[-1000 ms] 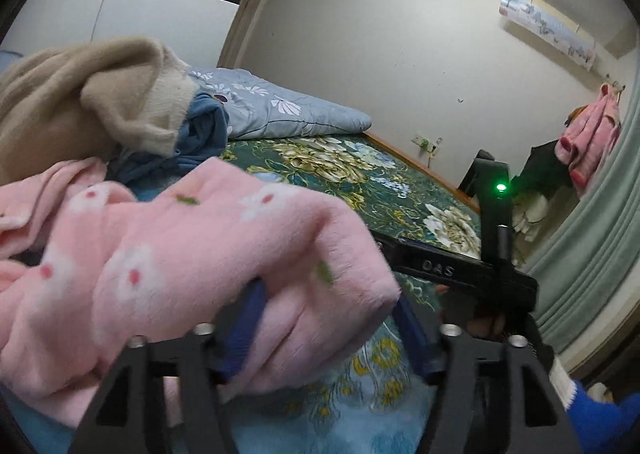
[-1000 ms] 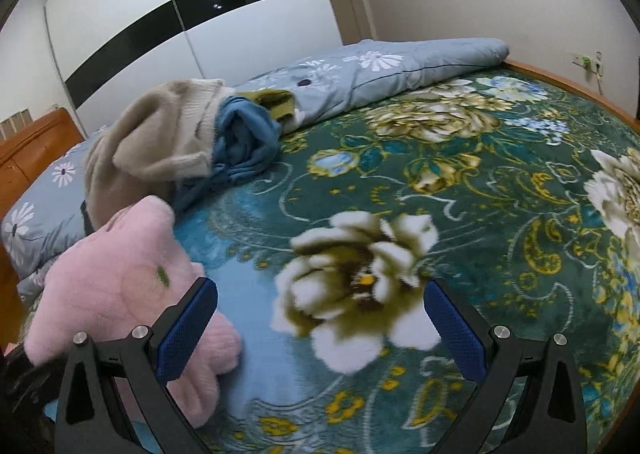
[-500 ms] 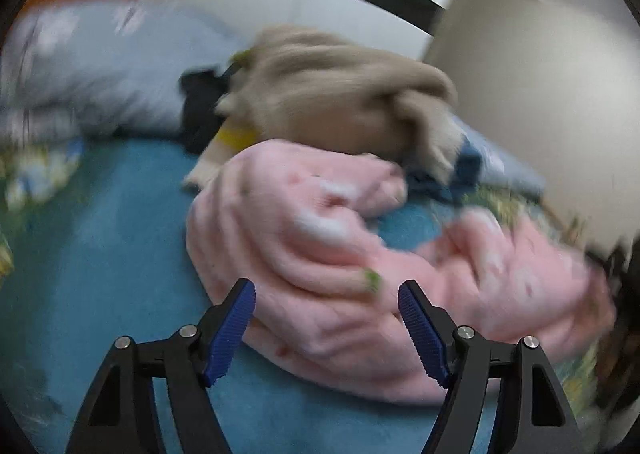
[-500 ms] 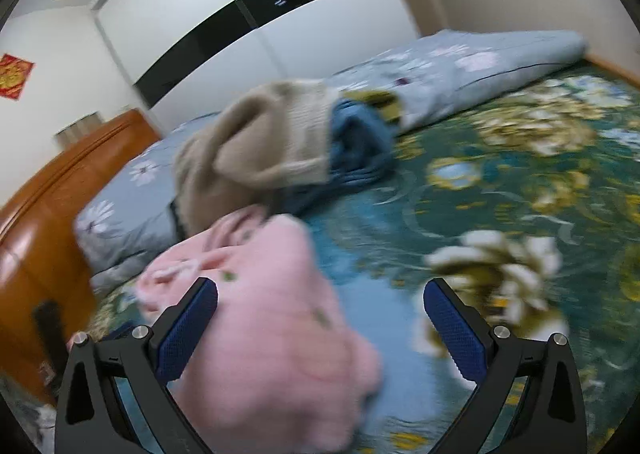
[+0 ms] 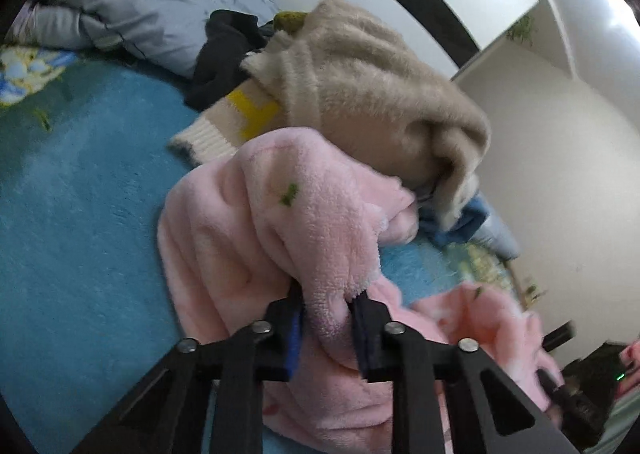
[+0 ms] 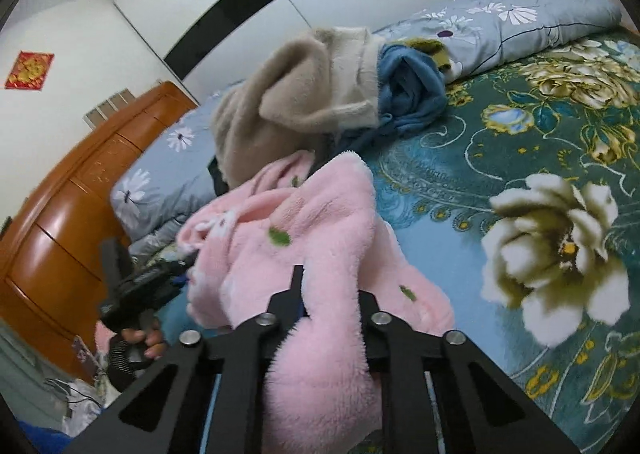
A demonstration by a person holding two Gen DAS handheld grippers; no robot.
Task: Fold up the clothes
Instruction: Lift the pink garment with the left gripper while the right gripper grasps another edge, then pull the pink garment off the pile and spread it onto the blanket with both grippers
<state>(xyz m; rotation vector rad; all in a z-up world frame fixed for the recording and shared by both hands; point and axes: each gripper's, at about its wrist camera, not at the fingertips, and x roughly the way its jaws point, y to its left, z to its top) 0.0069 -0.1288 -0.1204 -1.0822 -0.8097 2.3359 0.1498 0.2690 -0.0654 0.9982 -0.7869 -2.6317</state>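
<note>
A fluffy pink garment (image 5: 256, 230) with small green and white flower marks lies bunched on the blue floral bedspread (image 5: 80, 214). My left gripper (image 5: 326, 318) is shut on a fold of it. My right gripper (image 6: 330, 302) is shut on another fold of the same pink garment (image 6: 304, 230). The left gripper also shows in the right wrist view (image 6: 140, 290), held by a hand at the garment's left edge.
A beige fleece garment (image 5: 372, 94) lies heaped behind the pink one, over a blue garment (image 6: 412, 94) and a black one (image 5: 224, 50). A grey-blue flowered quilt (image 6: 520, 26) lies along the bed's far side. A wooden headboard (image 6: 60, 222) stands at left.
Both grippers were open half a second ago and have shut on folds of the pink garment. Both have moved in close to it.
</note>
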